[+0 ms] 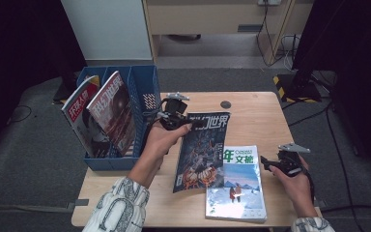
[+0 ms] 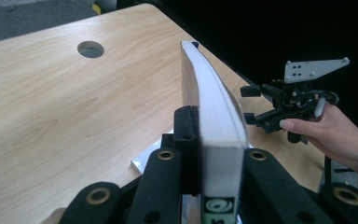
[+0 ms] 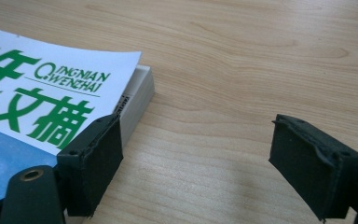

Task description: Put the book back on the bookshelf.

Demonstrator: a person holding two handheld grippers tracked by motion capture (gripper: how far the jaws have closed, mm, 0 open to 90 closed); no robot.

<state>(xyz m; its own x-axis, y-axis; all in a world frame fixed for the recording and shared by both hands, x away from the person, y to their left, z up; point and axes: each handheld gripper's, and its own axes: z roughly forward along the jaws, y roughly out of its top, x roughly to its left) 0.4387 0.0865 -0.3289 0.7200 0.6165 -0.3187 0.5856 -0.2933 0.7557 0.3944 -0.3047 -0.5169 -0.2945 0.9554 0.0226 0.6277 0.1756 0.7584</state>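
At the worktop's (image 1: 251, 104) left edge a blue file rack (image 1: 147, 92) is seen, overhanging that edge, with two magazines (image 1: 104, 113) stood leaning in its compartments; one slot nearest the worktop's middle appears free. The arrangement suggests that magazines are being filed upright.

Just right of the rack, the left gripper (image 1: 174, 116) is found pinching a dark-covered magazine (image 1: 203, 150) at its top edge. In the left gripper view the jaws are pressed on either side of the white page block (image 2: 216, 116), near the spine end. The magazine is held tilted, its upper end lifted and its lower end low over the worktop's middle, overlapping the neighbouring magazine. An edge grip is judged to have been chosen so that it can be turned upright and slid into a slot. Its cover carries large white characters over busy dark artwork.

Toward the front right corner a white and blue magazine (image 1: 236, 186) with green lettering lies flat. Beside its right edge the right gripper (image 1: 278, 164) is held with jaws spread, empty, low over the wood; it is judged to be waiting.
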